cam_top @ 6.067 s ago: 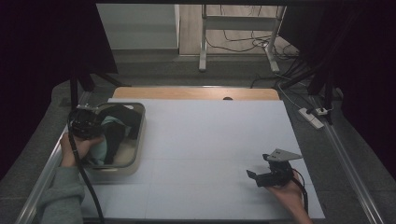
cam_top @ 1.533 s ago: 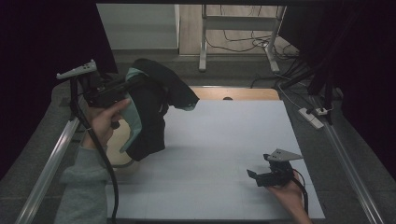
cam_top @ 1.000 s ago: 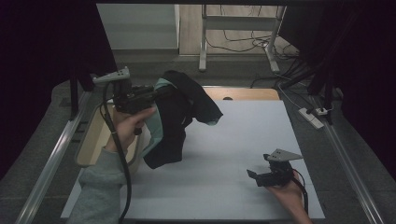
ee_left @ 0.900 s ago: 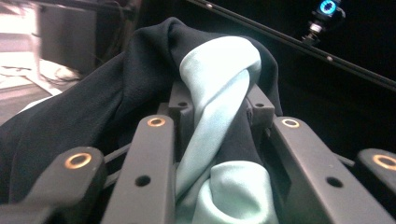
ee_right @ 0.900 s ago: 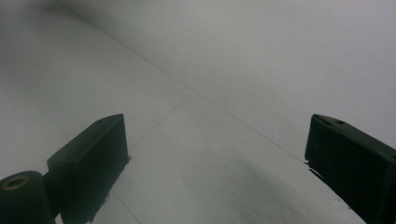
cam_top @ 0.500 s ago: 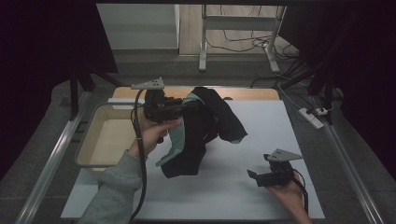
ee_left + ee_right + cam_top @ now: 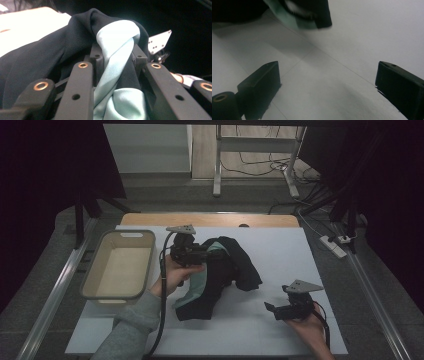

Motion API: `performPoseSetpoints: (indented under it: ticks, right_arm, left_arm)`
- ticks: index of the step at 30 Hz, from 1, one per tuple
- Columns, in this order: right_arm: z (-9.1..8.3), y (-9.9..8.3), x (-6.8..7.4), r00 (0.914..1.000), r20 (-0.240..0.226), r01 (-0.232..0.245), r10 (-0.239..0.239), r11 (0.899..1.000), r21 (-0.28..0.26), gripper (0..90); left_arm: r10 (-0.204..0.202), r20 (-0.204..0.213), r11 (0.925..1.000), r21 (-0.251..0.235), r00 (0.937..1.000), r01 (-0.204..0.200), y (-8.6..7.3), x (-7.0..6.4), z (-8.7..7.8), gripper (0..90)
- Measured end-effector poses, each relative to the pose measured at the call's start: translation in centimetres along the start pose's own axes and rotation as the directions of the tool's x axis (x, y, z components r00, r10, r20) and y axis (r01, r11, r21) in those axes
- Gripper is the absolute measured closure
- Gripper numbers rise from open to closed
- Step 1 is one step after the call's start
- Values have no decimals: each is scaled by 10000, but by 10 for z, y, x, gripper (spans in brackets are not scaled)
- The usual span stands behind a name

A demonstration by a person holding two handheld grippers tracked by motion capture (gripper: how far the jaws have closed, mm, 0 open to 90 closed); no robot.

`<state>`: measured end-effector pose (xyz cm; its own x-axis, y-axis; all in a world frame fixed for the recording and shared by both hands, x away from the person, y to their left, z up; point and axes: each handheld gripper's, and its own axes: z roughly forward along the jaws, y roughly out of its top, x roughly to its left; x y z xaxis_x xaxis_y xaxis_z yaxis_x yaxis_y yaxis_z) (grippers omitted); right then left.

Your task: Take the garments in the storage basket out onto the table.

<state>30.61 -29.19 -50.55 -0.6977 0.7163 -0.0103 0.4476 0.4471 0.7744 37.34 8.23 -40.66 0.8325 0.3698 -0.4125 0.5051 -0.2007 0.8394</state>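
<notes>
Right now the left gripper (image 7: pixel 200 254) is pinching a dark garment (image 7: pixel 225 270) with a pale green lining (image 7: pixel 117 72). In the left gripper view its fingers (image 7: pixel 82 75) are squeezed tight on a bunched fold of the cloth, which pokes up between them. The rest of the cloth hangs down below the fingers and spreads out on the white table (image 7: pixel 295 245).

I think the cloth is soft, floppy and light. It looks smooth, so it could slip out if the pinch is loose. A thick fold, like the one held now, seems a good place to grab. An edge or a corner would be good for the other hand.

The right gripper (image 7: pixel 280 310) rests low on the table, well apart from the cloth. Its fingers (image 7: pixel 259 82) are spread wide with nothing between them.

A tan bin (image 7: pixel 120 265) sits just behind the left fingers. Between the two grippers the table is bare, so there is room to lay the cloth flat. The near table edge is close to the right gripper.
</notes>
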Motion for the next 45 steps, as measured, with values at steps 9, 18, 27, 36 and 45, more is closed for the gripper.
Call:
performPoseSetpoints:
  ticks: [9, 18, 27, 36, 45]
  right_arm:
    - [0, 0, 0, 10000, -11, -21, 21, 10000, -22, 57]
    - [0, 0, 0, 10000, -7, -2, 2, 10000, 37, 57]
    - [0, 0, 0, 10000, -13, -12, 12, 10000, 23, 57]
    - [-1, 0, 0, 10000, -9, -22, 22, 10000, -45, 57]
    - [-2, 0, 1, 10000, 42, 25, -25, 9999, -103, 57]
  left_arm:
    - [-514, -232, 9950, 842, 9984, 532, -18, 22, 31, 699]
    - [-548, -807, 9864, 1502, 9952, 665, -34, 35, 46, 674]
    - [-142, -1181, 9926, 1185, 9929, 283, -36, 27, 41, 367]
    - [596, -2013, 9978, 391, 9777, -527, -30, 5, 6, 132]
    - [964, -2765, 9949, 547, 9562, -845, -52, -10, -21, 141]
